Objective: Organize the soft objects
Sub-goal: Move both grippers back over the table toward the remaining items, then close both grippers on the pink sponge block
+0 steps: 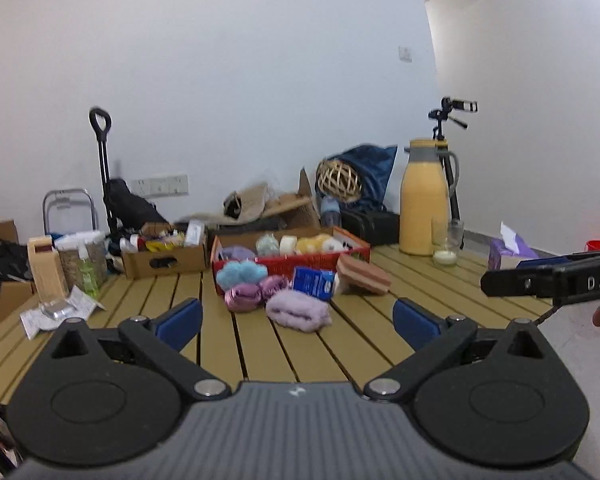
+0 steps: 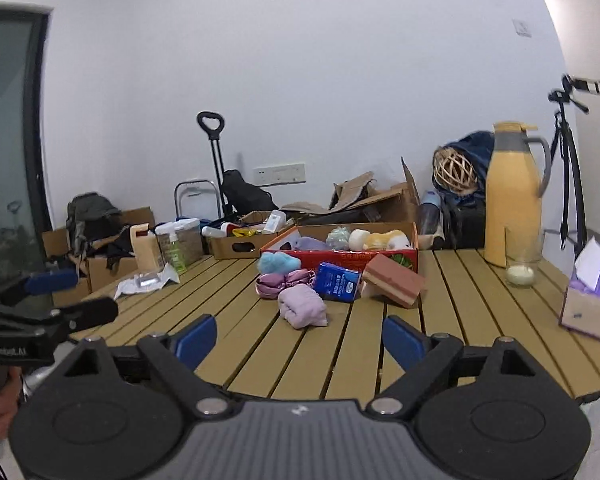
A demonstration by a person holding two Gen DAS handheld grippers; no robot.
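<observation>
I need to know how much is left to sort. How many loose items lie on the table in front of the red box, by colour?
Light blue fluffy piece: 1
Shiny pink scrunchies: 2
Lilac folded cloth: 1
Blue packet: 1
Brown-and-cream sponge block: 1
Total: 6, all outside the red box.

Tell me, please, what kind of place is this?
Probably a spare room at home used for recording: a slatted wooden table, cardboard boxes of clutter along a bare wall, and a tripod with a camera.
</observation>
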